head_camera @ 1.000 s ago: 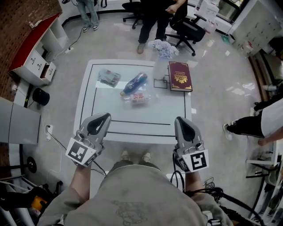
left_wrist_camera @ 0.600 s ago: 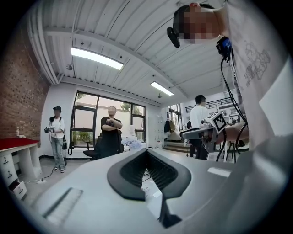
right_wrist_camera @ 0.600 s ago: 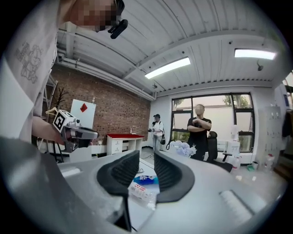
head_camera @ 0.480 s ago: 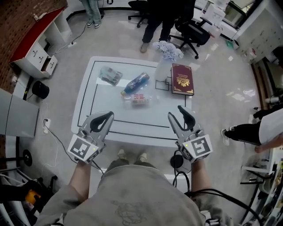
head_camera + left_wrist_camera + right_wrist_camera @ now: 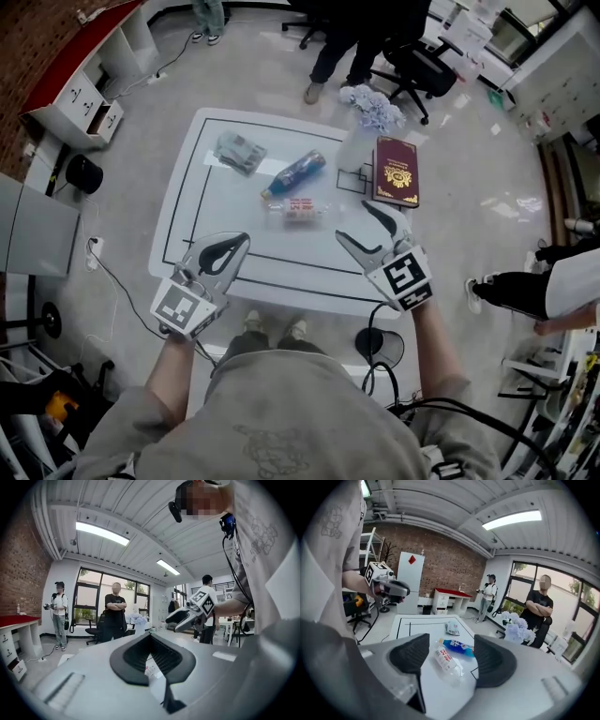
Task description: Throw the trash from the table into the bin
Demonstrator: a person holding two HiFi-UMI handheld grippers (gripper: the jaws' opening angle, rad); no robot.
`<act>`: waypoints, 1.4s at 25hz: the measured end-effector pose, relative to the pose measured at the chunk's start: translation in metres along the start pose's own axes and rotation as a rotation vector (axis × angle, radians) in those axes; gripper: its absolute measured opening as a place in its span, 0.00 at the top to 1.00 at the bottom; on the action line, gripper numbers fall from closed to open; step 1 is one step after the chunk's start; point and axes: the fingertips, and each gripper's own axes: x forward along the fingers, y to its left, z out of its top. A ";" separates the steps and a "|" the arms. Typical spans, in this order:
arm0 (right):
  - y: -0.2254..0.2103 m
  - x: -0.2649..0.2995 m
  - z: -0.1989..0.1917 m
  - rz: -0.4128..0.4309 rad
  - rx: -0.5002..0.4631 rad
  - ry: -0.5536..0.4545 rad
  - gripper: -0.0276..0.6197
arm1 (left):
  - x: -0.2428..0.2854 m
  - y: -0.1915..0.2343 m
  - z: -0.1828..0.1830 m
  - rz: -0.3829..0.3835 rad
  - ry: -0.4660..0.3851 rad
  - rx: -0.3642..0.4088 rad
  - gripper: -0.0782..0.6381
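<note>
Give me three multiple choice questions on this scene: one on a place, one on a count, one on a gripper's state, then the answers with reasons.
1. The maroon book lies: A, on the floor; B, on the table's far right, beside the vase of flowers; C, at its near left corner.
2. Bottles on the table: A, one; B, two; C, four.
3. The right gripper is: A, shut on a bottle; B, shut on the book; C, open.
Answers: B, the head view shows it beside the vase; B, a blue bottle and a clear bottle; C, its jaws have just been opening and stand apart, nothing between them.
</note>
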 end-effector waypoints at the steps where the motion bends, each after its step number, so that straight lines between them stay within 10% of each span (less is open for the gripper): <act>1: 0.000 0.010 -0.003 0.021 -0.011 0.020 0.51 | 0.003 -0.002 -0.003 -0.018 0.002 0.023 0.89; 35: 0.052 0.211 -0.147 0.471 -0.436 0.576 0.43 | 0.016 0.042 -0.039 -0.037 0.005 -0.029 0.89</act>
